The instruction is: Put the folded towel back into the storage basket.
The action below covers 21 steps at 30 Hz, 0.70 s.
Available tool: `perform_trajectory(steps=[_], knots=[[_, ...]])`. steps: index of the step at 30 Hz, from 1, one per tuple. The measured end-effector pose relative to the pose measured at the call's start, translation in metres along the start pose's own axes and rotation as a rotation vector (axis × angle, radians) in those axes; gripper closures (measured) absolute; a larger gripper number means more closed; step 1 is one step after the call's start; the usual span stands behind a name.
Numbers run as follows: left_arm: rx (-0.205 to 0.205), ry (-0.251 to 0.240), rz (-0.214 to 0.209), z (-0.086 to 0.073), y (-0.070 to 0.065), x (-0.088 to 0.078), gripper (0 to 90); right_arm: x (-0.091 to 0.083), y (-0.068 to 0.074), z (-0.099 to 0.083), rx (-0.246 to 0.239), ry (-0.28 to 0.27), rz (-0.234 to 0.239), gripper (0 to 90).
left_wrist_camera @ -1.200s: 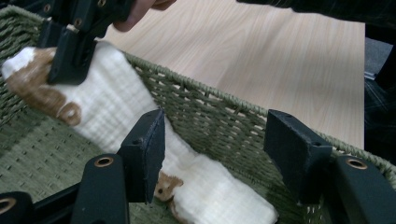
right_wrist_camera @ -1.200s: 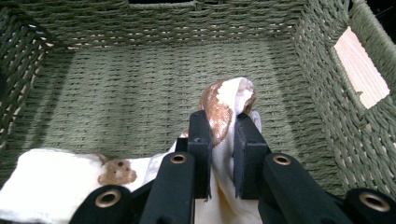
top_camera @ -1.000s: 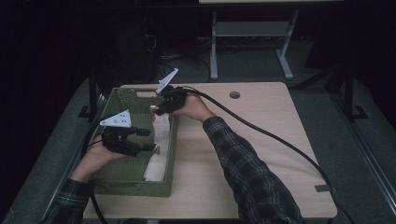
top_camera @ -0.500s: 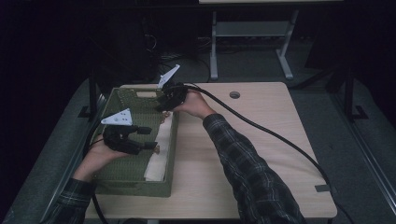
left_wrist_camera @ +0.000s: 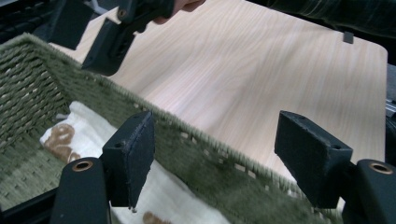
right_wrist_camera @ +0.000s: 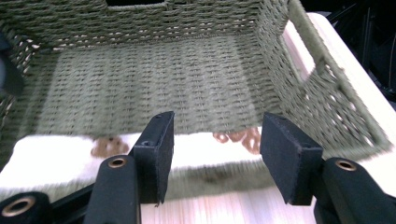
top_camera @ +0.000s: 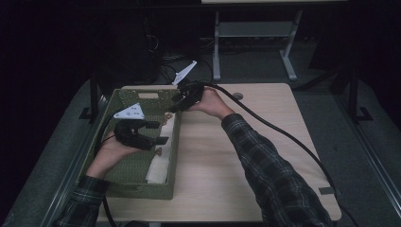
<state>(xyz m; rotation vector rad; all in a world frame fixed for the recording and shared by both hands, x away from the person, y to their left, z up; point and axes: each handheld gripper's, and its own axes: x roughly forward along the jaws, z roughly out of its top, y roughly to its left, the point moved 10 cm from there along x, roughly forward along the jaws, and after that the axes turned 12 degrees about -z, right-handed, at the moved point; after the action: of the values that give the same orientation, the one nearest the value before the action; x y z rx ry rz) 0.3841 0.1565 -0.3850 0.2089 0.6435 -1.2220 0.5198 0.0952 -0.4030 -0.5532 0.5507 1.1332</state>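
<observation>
I have both grippers at the green woven basket point(top_camera: 124, 185), which sits on the left part of the counter point(top_camera: 246, 156). A folded white cloth point(top_camera: 160, 166) with brown printed marks lies along the basket's inner wall on the side nearest the counter's middle, flat on the woven floor; it looks laid there so it stays tucked against that wall.

My left gripper point(top_camera: 160, 133) hangs over the basket's middle, pointing toward three o'clock in the high view. Its jaws have just been opening and now stand well apart with nothing between the pads. In the left gripper view the basket's rim point(left_wrist_camera: 219, 158) runs across between the jaws and the cloth point(left_wrist_camera: 88, 135) lies below, toward seven o'clock of the gap, close under the tips but not touched.

My right gripper point(top_camera: 177, 105) is at the basket's far corner, at about one o'clock from the left one, angled down toward the basket. Its jaws have just been opening too; they are parted and hold nothing. In the right gripper view the cloth point(right_wrist_camera: 56, 158) stretches across just beyond the pads, behind the near rim, with brown rings at twelve o'clock of the gap.

I judge the cloth has been let go and rests on its own in the basket.
</observation>
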Motion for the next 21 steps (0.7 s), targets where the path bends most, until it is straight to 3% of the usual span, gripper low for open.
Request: perform_trajectory(steps=[11,21], knots=[[-0.001,0.015,0.017,0.029,-0.021,0.037,27.2,-0.052,-0.021,-0.028,0.024,-0.028,-0.042,39.7],[-0.007,0.018,0.040,0.047,-0.036,0.070,26.8,-0.082,-0.031,-0.054,0.069,-0.060,-0.077,34.5]])
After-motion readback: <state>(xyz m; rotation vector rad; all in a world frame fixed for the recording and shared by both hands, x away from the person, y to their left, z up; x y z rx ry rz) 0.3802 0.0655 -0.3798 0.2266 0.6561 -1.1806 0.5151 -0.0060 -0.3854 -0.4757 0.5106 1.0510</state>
